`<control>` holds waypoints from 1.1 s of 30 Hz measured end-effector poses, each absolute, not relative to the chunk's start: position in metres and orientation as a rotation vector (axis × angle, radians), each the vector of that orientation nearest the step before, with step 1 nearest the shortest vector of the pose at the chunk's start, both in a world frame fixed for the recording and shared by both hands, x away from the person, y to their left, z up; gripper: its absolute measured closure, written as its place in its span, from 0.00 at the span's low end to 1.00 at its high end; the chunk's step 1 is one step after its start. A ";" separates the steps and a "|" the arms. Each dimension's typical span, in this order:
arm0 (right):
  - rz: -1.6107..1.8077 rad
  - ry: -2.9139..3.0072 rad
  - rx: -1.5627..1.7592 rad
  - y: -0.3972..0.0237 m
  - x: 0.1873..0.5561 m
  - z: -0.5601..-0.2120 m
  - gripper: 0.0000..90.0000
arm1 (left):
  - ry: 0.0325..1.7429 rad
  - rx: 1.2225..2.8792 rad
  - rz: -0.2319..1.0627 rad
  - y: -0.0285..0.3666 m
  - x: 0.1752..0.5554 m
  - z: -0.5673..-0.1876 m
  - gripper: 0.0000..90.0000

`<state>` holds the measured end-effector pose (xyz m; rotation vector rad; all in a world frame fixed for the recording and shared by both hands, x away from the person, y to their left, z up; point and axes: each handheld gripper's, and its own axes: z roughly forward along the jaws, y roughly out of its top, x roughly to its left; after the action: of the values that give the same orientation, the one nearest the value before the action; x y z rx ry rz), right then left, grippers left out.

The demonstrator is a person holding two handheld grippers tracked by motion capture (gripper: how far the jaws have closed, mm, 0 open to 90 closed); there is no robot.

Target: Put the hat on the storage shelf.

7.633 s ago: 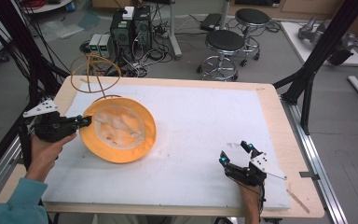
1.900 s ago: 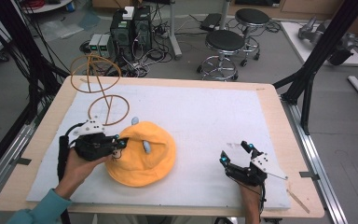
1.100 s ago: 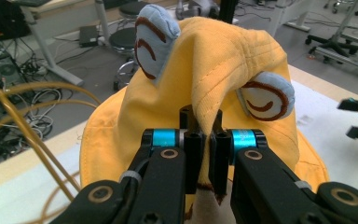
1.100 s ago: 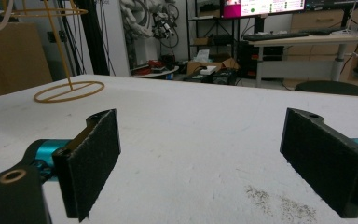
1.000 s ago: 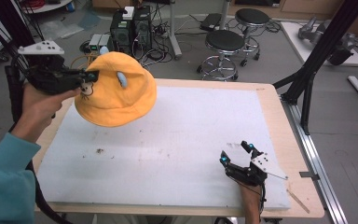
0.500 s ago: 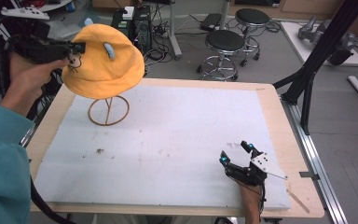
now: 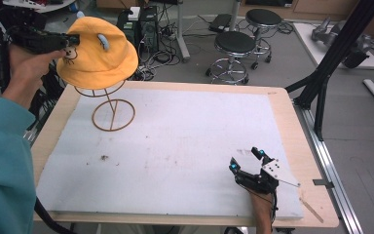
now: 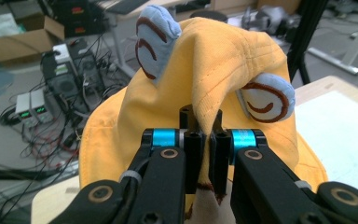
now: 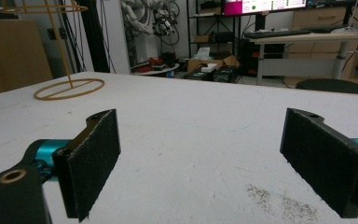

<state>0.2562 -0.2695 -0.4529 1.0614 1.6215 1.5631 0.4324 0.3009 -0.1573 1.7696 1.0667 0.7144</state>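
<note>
A yellow bucket hat (image 7: pixel 100 53) with two blue ears hangs at the far left over the top ring of a thin wire hat stand (image 7: pixel 113 114). I cannot tell whether the hat touches the ring. My left gripper (image 7: pixel 70 41) is held high and is shut on the hat's brim. In the left gripper view a fold of the hat (image 8: pixel 223 65) is pinched in my left gripper (image 8: pixel 206 121). My right gripper (image 7: pixel 246 159) rests near the table's front right and stands open with nothing between its fingers. In the right gripper view my right gripper (image 9: pixel 200 154) is wide apart, with the stand (image 9: pixel 70 87) far off.
A white mat (image 7: pixel 190 146) covers the wooden table (image 7: pixel 285 112). Beyond the far edge stand two stools (image 7: pixel 233 48) and electronics with cables (image 7: pixel 143 24). A black frame post (image 7: pixel 331 63) rises at the right. A teal sleeve (image 7: pixel 2 165) fills the near left.
The hat first lay brim-up on the mat. My left gripper took hold of it, lifted it and carried it up and to the far left over the stand. The right gripper stayed still.
</note>
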 end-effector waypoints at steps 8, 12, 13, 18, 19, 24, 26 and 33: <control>1.557 1.628 1.057 -0.269 0.256 -0.453 0.12 | 1.152 1.771 0.683 0.318 0.445 -0.190 0.97; 1.551 1.631 1.055 -0.269 0.256 -0.453 0.12 | 1.159 1.757 0.639 0.320 0.449 -0.202 0.97; 1.550 1.631 1.054 -0.269 0.256 -0.453 0.12 | 1.157 1.758 0.632 0.319 0.449 -0.205 0.97; 1.551 1.633 1.055 -0.269 0.256 -0.453 0.12 | 1.136 1.761 0.598 0.320 0.450 -0.211 0.92; 1.550 1.633 1.055 -0.269 0.256 -0.453 0.12 | 1.130 1.772 0.595 0.320 0.450 -0.212 0.86; 1.549 1.631 1.050 -0.269 0.256 -0.453 0.12 | 1.144 1.784 0.621 0.317 0.449 -0.218 0.35; 1.548 1.631 1.050 -0.269 0.256 -0.453 0.12 | 1.129 1.770 0.613 0.318 0.447 -0.220 0.19; 1.549 1.628 1.055 -0.269 0.256 -0.453 0.12 | 1.060 1.711 0.616 0.325 0.424 -0.230 0.12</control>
<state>0.2558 -0.2688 -0.4527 1.0550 1.6283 1.5495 0.4244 0.3248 -0.2296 1.7114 1.0598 0.6155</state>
